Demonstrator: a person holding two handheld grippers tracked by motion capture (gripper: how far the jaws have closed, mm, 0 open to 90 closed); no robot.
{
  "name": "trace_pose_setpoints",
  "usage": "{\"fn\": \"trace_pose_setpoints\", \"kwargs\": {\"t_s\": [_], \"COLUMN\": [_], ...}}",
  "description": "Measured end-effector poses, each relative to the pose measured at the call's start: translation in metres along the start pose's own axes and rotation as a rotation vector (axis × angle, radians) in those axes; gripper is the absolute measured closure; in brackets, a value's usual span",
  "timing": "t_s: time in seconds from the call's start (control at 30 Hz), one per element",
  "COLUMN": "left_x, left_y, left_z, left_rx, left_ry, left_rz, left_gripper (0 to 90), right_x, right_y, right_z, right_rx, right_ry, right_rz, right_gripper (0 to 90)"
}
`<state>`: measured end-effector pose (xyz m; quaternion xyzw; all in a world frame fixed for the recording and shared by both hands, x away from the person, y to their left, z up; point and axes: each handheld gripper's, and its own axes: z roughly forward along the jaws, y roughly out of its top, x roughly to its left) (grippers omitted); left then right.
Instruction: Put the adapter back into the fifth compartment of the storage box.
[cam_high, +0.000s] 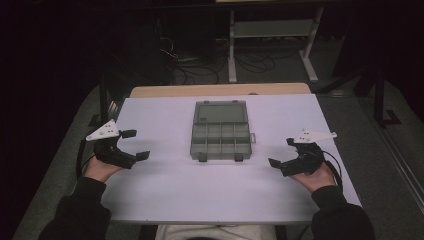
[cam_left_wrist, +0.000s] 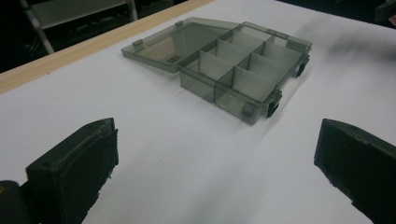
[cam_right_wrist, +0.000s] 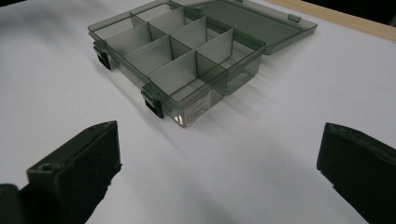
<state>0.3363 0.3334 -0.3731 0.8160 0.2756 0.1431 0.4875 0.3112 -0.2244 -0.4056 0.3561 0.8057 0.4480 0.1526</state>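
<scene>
Both grippers, left (cam_high: 135, 145) and right (cam_high: 280, 152), rest empty with jaws spread near the table's (cam_high: 165, 195) side edges, well apart from the open, empty organizer box (cam_high: 220, 131) at centre, so handling seems not yet begun.

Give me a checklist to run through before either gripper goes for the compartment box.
1. Lid open and lying flat behind the box: ok.
2. Compartments free of parts, as seen from both gripper views: ok.
3. Left gripper open, holding nothing: ok.
4. Right gripper open, holding nothing: ok.
5. Both grippers apart from the box, one on each side: ok.
6. Two front latches undamaged: cannot tell.
</scene>
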Motion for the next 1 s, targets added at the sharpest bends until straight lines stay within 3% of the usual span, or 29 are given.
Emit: {"fn": "trace_pose_setpoints", "kwargs": {"t_s": [0.37, 0.7, 1.0], "left_x": [0.003, 0.005, 0.007], "left_y": [-0.011, -0.034, -0.038], "left_z": [-0.018, -0.033, -0.04], "left_rx": [-0.048, -0.068, -0.097], "left_ry": [0.051, 0.112, 0.126], "left_rz": [-0.023, -0.072, -0.087], "left_gripper": [0.0, 0.0, 0.0], "right_x": [0.0, 0.001, 0.001], "right_y": [0.0, 0.0, -0.001], "right_z": [0.0, 0.001, 0.001], "right_rx": [0.0, 0.003, 0.01], "right_ry": [0.001, 0.006, 0.006], "right_rz": [0.0, 0.0, 0.005], "right_gripper": [0.0, 0.0, 0.0]}}
